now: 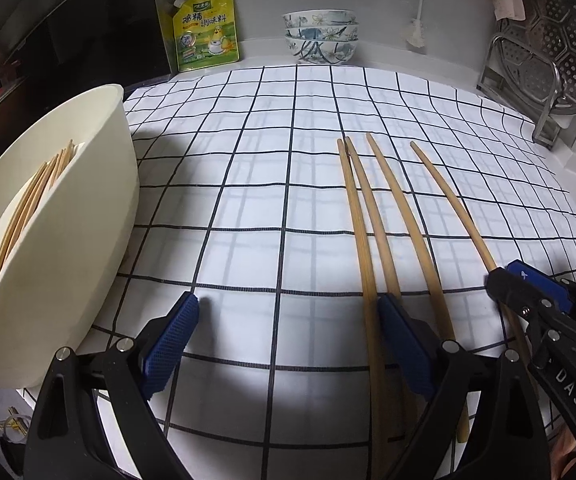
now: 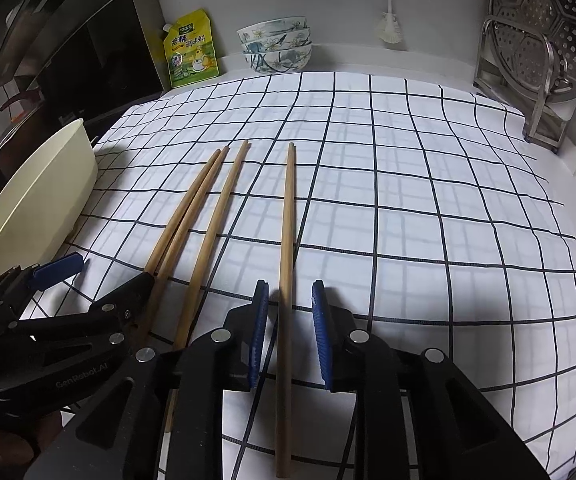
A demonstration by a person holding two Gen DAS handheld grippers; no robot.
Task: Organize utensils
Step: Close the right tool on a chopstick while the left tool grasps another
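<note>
Several wooden chopsticks [image 1: 372, 216] lie side by side on the checked cloth [image 1: 271, 184]. A cream tub [image 1: 67, 248] at the left holds more chopsticks [image 1: 27, 204]. My left gripper [image 1: 290, 338] is open wide, low over the cloth; its right finger [image 1: 404, 344] rests by the leftmost chopsticks. My right gripper [image 2: 290, 332] is open, its blue pads straddling the rightmost chopstick [image 2: 286, 248] without closing on it. The right gripper also shows in the left wrist view [image 1: 528, 284]. The left gripper shows in the right wrist view [image 2: 99, 276], with the tub [image 2: 39, 200] behind it.
A yellow seasoning pouch [image 1: 203, 28] and stacked patterned bowls [image 1: 320, 36] stand at the back wall. A steel rack with a perforated steamer plate [image 1: 548, 48] stands at the back right. A dark stove area lies to the left.
</note>
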